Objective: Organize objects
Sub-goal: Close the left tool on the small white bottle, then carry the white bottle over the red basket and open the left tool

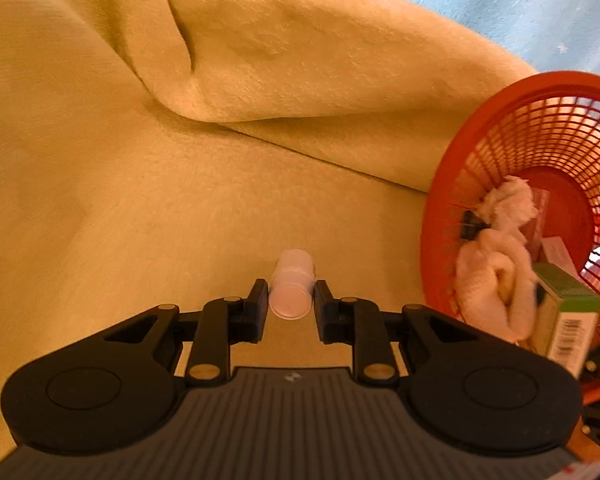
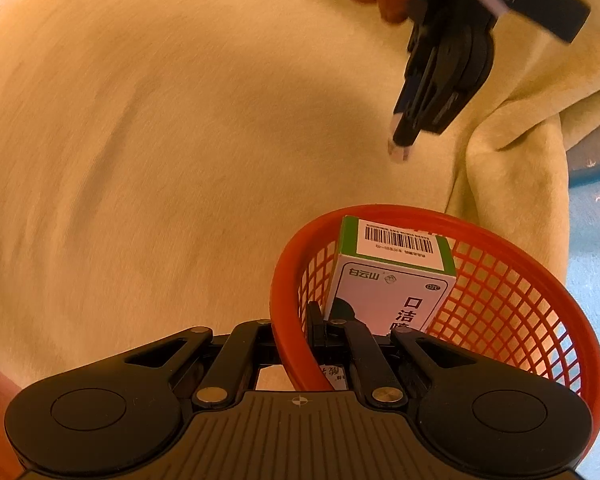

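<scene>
In the left wrist view, the left gripper (image 1: 291, 305) sits low in the centre of the frame, its jaws closed on a small translucent white plastic bottle (image 1: 291, 289) held over the yellow fleece blanket (image 1: 148, 168). At the right edge of the frame stands a round orange plastic mesh basket (image 1: 480, 152) holding a crumpled white cloth (image 1: 496, 264) and a white and green cardboard medicine box (image 1: 568, 312). In the right wrist view, the right gripper (image 2: 296, 330) clamps the basket's near rim, low centre, with the box just behind its fingers.
</scene>
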The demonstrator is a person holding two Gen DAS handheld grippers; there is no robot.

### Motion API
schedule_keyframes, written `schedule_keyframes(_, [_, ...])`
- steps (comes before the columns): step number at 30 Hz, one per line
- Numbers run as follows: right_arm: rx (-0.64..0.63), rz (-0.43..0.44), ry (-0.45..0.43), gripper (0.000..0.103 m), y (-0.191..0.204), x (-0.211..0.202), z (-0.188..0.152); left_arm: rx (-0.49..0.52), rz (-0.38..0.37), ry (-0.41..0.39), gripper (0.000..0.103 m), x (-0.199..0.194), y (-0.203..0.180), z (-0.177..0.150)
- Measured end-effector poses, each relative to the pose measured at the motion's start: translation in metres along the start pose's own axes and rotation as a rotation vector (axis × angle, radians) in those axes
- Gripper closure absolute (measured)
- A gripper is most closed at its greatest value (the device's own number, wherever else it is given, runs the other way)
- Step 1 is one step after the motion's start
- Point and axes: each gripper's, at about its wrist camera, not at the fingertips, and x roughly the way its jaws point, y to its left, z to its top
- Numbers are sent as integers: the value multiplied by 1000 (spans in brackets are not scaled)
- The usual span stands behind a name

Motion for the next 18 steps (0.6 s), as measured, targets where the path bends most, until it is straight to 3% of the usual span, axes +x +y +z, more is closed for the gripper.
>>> schedule_keyframes(8, [-28, -4, -7, 102, 8, 0, -8, -26, -1, -16, 84, -38, -2, -12])
schedule_keyframes(18, [-42, -20, -13, 102, 12, -5, -17, 21, -93, -62, 84, -75, -43, -2])
